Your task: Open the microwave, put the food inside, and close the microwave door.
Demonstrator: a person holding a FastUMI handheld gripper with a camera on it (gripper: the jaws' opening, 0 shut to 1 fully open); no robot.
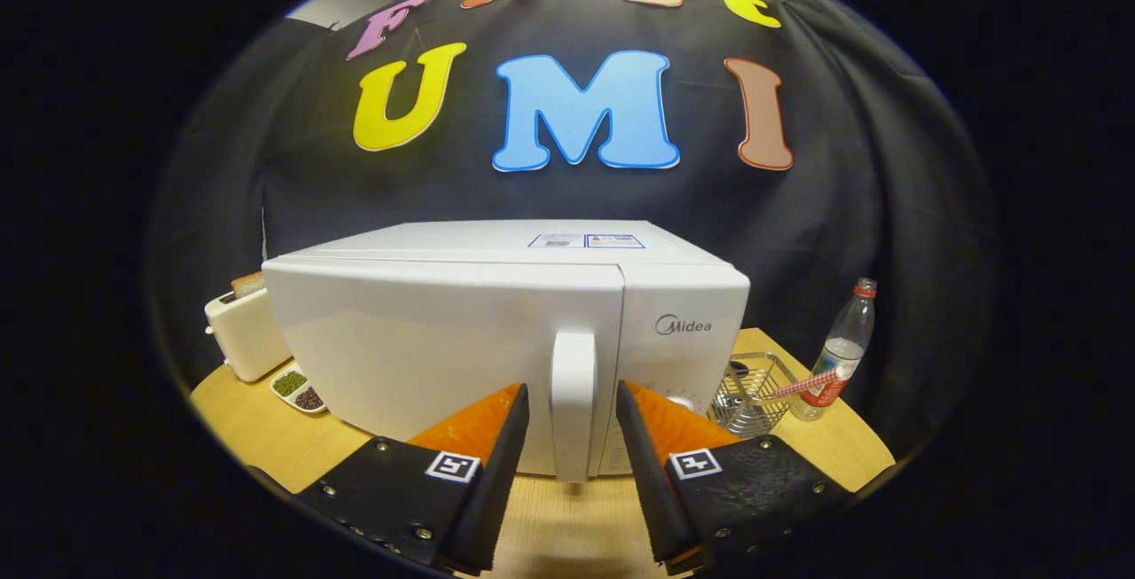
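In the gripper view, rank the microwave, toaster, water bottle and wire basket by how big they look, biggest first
1. Microwave, door shut, its handle between the open gripper's fingers.
2. Toaster.
3. Water bottle and wire basket: alike, unranked.

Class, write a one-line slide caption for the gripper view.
Open gripper straddles the closed microwave door's handle, fingers on either side.

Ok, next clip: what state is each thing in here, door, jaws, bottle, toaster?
White microwave: door closed, upright white handle not gripped.
Gripper: jaws open, one either side of the handle.
Clear plastic bottle with red cap: upright, capped.
Cream toaster: bread slice sticking up.
Wire basket: contents cannot be told.
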